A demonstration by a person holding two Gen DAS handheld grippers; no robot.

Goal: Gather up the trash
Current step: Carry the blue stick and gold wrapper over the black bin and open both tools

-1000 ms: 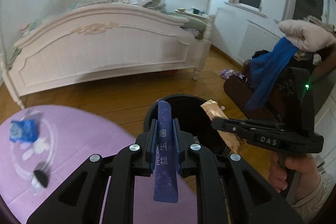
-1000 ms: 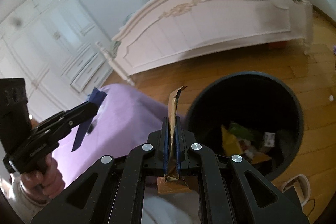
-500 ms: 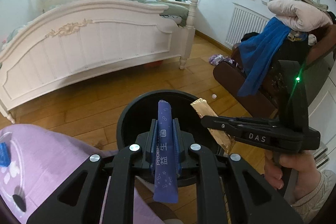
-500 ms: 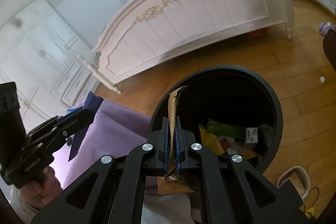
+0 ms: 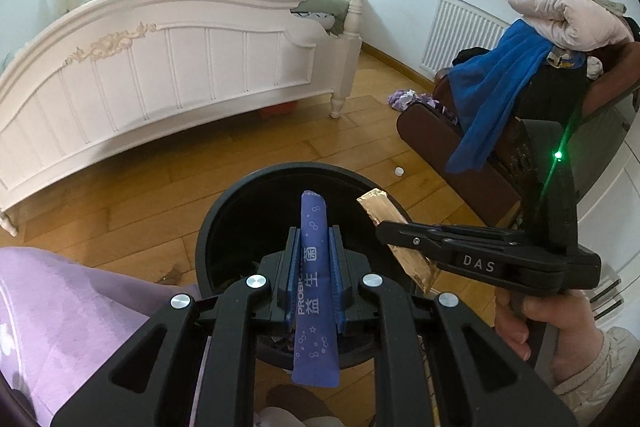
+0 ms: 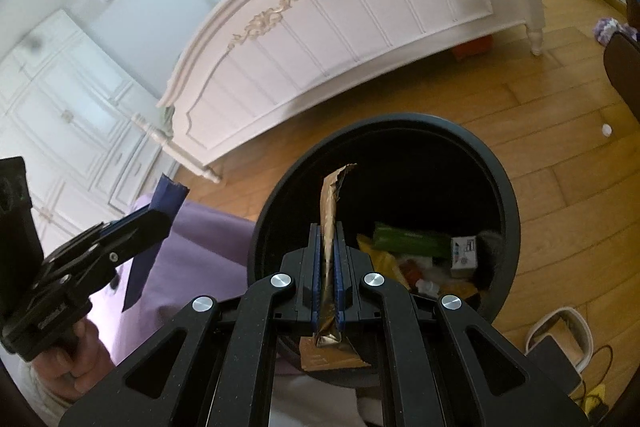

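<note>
Here both grippers were clamped on trash above the bin. In the left wrist view the left gripper [image 5: 314, 255] sat at lower centre of the frame, its jaws pressed together on a blue sachet [image 5: 314, 291] printed with white characters. The sachet stood roughly upright between the pads, its top end projecting over the dark mouth of the black bin [image 5: 224, 211] and its bottom end hanging below the jaws. To the right of centre in the same view, the right gripper [image 5: 390, 229] entered from the right edge, held by a hand [image 5: 560, 323] at lower right, with a green light glowing on its body. It was closed on a gold wrapper [image 5: 380, 207] that slanted across the bin's right rim.

In the right wrist view the right gripper [image 6: 328, 251] was at lower centre, jaws shut tight on the gold wrapper [image 6: 330, 211], which stood on edge with its torn top over the bin opening. The black bin [image 6: 508, 195] filled centre right of the frame; inside lay a green packet [image 6: 408, 243], a yellow wrapper [image 6: 380, 263] and a small white box [image 6: 464, 255]. The left gripper [image 6: 156, 221] appeared at middle left, the blue sachet [image 6: 170, 193] sticking out of it above a purple cloth [image 6: 208, 235].

A white bed [image 5: 180, 67] occupied the upper left of the left wrist view, on a wooden floor [image 5: 140, 195]. A blue garment [image 5: 492, 99] hung over a dark chair [image 5: 460, 163] at upper right.
</note>
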